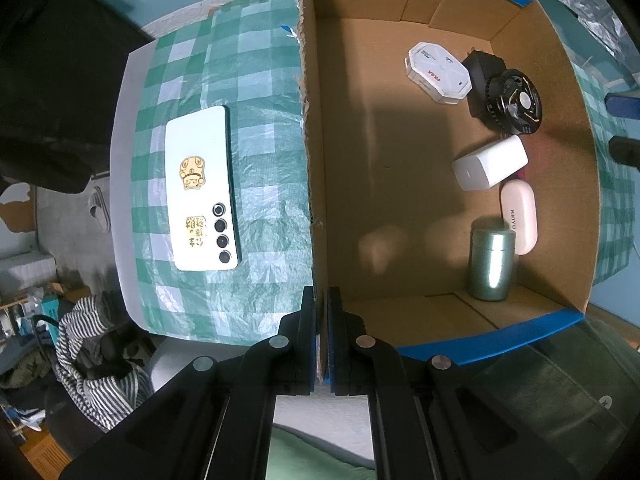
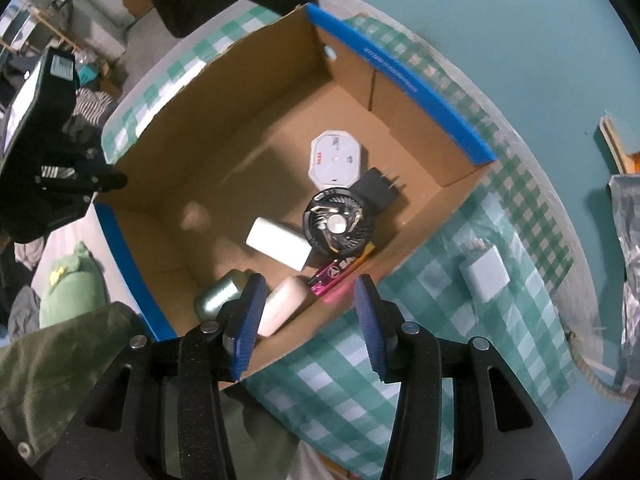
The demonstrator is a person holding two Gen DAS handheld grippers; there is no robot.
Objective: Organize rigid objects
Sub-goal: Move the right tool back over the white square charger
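On the green checked tablecloth (image 1: 256, 92) I see the phone (image 1: 202, 190) lying flat outside the cardboard box (image 1: 308, 128), its long axis along the wall. My left gripper (image 1: 321, 300) is clamped on that wall. My right gripper (image 2: 310, 320), fingers apart, hangs over the box's far side, so I judge the left nearer.

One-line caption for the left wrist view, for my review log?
Left gripper shut on the brown cardboard box's wall; white smartphone lies outside on the green checkered tablecloth.
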